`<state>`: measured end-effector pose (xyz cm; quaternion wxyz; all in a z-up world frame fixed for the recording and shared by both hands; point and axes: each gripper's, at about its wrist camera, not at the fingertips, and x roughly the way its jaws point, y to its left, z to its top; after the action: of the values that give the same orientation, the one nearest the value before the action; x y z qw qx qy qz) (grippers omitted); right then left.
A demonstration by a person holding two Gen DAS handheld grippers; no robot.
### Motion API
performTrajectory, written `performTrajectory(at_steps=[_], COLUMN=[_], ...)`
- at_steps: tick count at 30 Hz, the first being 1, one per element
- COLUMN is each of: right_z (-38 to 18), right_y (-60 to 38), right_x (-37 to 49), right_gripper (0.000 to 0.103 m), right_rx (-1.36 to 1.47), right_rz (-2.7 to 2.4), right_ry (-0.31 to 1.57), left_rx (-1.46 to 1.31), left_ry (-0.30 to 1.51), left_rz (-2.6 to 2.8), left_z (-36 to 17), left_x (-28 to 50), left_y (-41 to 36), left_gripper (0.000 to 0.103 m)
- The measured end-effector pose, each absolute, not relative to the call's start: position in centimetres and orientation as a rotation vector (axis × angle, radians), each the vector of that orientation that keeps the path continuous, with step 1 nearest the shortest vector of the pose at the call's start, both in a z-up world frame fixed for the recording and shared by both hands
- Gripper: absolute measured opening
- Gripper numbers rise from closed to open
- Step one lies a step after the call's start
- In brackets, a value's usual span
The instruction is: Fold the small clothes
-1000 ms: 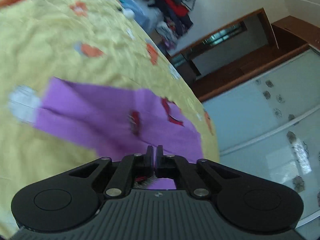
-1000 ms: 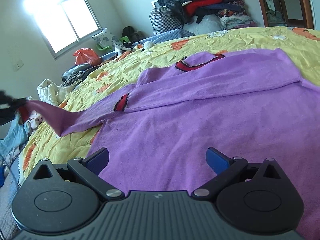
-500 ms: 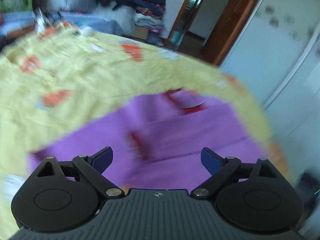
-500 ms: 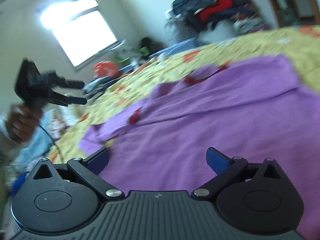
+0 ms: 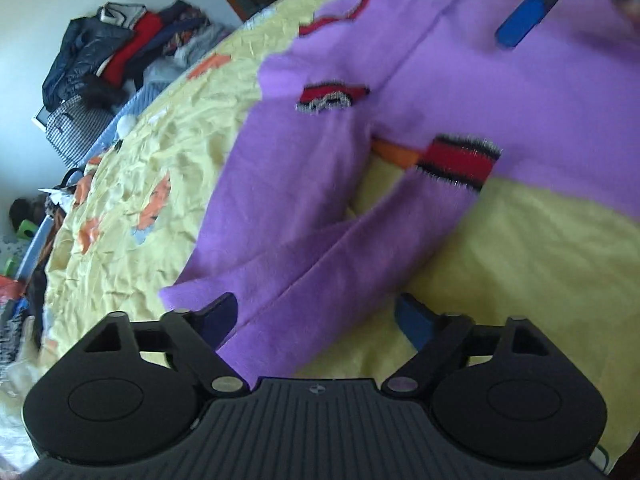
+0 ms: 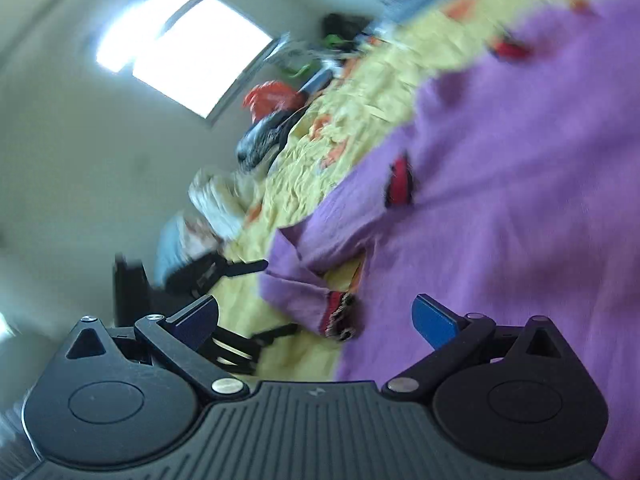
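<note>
A purple sweater with red and black striped trim lies on the yellow bedspread. One sleeve is doubled back on itself, its striped cuff resting by the body's edge. My left gripper is open and empty, its jaws either side of the sleeve's fold. My right gripper is open and empty, just above the sweater's edge near the cuff; it also shows at the top right of the left wrist view. The left gripper appears blurred in the right wrist view.
A pile of clothes and bags sits beyond the bed's far side. More clutter and a red bag lie under the window. The bedspread carries orange patches.
My left gripper has opened and let go of the sleeve, which now lies folded back on the bed. Both grippers have swung and tilted; the right one dropped closer to the cuff.
</note>
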<state>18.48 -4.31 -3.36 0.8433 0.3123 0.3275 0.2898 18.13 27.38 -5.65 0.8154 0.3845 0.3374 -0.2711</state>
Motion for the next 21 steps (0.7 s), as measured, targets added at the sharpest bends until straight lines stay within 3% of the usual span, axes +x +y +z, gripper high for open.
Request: performTrajectory(at_steps=[1, 4, 10, 12, 14, 16, 19, 20, 21], right_z=[-3.1, -3.2, -3.7, -3.0, -2.8, -3.4, -4.8, -5.4, -5.6], right_y=[-3.7, -2.6, -2.0, -0.1, 1.9, 3.0, 4.5, 4.9, 5.0], right_x=[18.6, 18.9, 19.0, 18.6, 18.3, 19.5, 21.1, 21.7, 21.9], right_gripper=[0.103, 0.103, 0.102, 0.094, 0.076, 0.058, 0.051, 0.043, 0.029], right_rx=[0.617, 0.550, 0.513, 0.324, 0.172, 0.193, 0.185, 0.195, 0.215], right_rz=[0.616, 0.599, 0.611, 0.595, 0.633, 0.670, 0.639, 0.646, 0.664], right_ry=[0.691, 0.710, 0.721, 0.690, 0.670, 0.722, 0.781, 0.799, 0.788], left_rx=[0.798, 0.699, 0.620, 0.606, 0.584, 0.526, 0.476, 0.463, 0.448], left_ry=[0.734, 0.788, 0.794, 0.786, 0.774, 0.772, 0.767, 0.770, 0.771], left_rz=[-0.567, -0.524, -0.531, -0.535, -0.530, -0.524, -0.509, -0.503, -0.493], left_z=[-5.7, -5.5, -4.9, -4.9, -4.7, -4.6, -4.7, -4.8, -4.8], left_x=[18.2, 19.5, 19.9, 19.8, 19.4, 19.4, 19.2, 19.2, 19.1], left_y=[27.7, 29.1, 30.4, 30.5, 30.5, 31.0, 31.6, 31.8, 32.0], left_gripper=[0.053, 0.023, 0.016, 0.015, 0.014, 0.014, 0.014, 0.014, 0.014])
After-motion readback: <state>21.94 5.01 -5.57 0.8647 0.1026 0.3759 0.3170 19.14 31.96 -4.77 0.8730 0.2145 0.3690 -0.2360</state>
